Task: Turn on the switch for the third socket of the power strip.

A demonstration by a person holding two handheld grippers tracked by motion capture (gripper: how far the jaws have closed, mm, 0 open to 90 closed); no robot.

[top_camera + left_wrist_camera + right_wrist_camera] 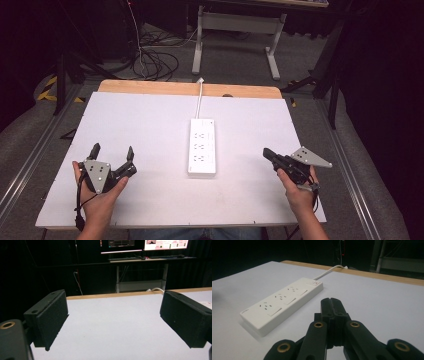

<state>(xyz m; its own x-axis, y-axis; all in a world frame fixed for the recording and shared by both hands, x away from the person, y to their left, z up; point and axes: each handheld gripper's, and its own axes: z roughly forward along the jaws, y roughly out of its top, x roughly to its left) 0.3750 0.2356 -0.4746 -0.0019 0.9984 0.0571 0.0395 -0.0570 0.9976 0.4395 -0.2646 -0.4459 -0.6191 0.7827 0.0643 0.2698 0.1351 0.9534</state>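
Observation:
A white power strip (202, 146) lies in the middle of the white table top (150, 125), its cable (200, 97) running off over the far edge. In the right gripper view the power strip (283, 302) sits ahead and to the left of my right gripper (330, 300), whose jaws are pressed together with nothing between them. That right gripper (267, 152) rests low over the table, right of the strip. My left gripper (112, 149) stands open near the front left, jaws wide apart over bare table (117, 322).
A wooden edge (190, 89) runs along the table's far side. Beyond it stand a desk frame (235, 30) and loose cables (155, 62) on the floor. Monitors (142, 245) glow on a far desk in the left gripper view.

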